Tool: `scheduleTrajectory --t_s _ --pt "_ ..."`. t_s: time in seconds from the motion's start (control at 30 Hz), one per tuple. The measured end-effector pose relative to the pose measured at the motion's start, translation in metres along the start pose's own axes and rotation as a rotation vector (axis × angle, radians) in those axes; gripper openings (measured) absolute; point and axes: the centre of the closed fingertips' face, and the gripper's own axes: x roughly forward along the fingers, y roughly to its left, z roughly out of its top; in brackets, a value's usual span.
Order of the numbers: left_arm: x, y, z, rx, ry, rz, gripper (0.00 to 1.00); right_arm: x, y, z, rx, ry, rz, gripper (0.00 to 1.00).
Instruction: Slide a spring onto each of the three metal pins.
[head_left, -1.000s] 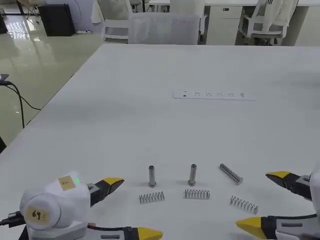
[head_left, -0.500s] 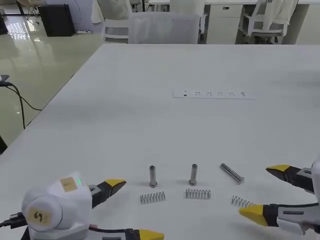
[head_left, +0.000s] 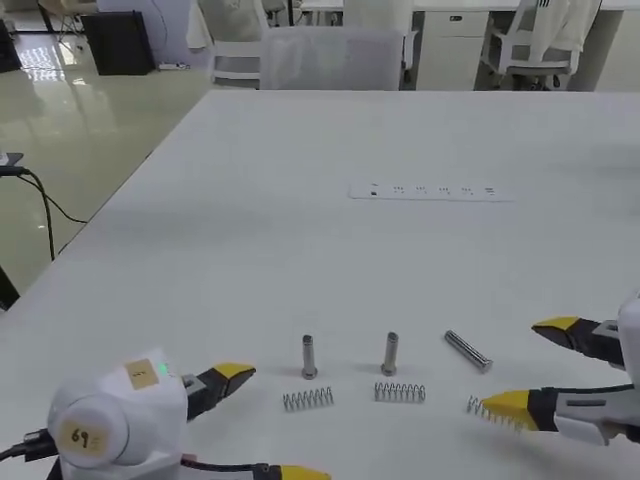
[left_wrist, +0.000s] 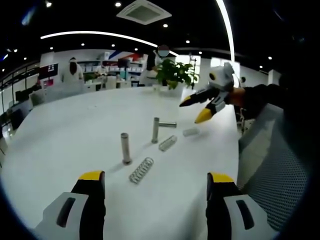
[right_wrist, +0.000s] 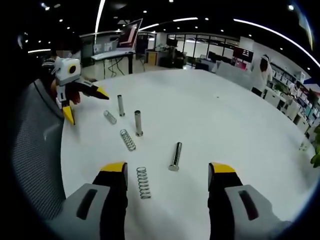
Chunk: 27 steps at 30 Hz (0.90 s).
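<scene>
Two metal pins stand upright on the white table, the left pin (head_left: 308, 357) and the middle pin (head_left: 390, 353). The third pin (head_left: 467, 351) lies on its side at the right. A loose spring lies in front of each: left spring (head_left: 308, 399), middle spring (head_left: 400, 393), right spring (head_left: 480, 406). My right gripper (head_left: 533, 365) is open, and its near jaw overlaps the right spring's end. In the right gripper view that spring (right_wrist: 143, 182) and the lying pin (right_wrist: 175, 155) sit between the open jaws of the right gripper (right_wrist: 167, 170). My left gripper (head_left: 268, 425) is open, short of the left spring (left_wrist: 141, 170).
A white power strip (head_left: 430, 191) lies flat further back on the table (head_left: 300, 230). Chairs and desks stand beyond the far edge. The table's left edge drops to a glossy floor with a black cable.
My right gripper has moved in toward the right spring, and its near jaw now covers the spring's end. The left gripper has barely moved. Pins and springs lie as before.
</scene>
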Motion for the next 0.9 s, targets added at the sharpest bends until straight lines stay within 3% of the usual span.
scheduleTrajectory --t_s 0.9 --pt "0.001 -0.001 0.0 -0.002 -0.001 -0.007 0.77 0.036 -0.014 0.013 -0.064 0.141 0.018 0.46"
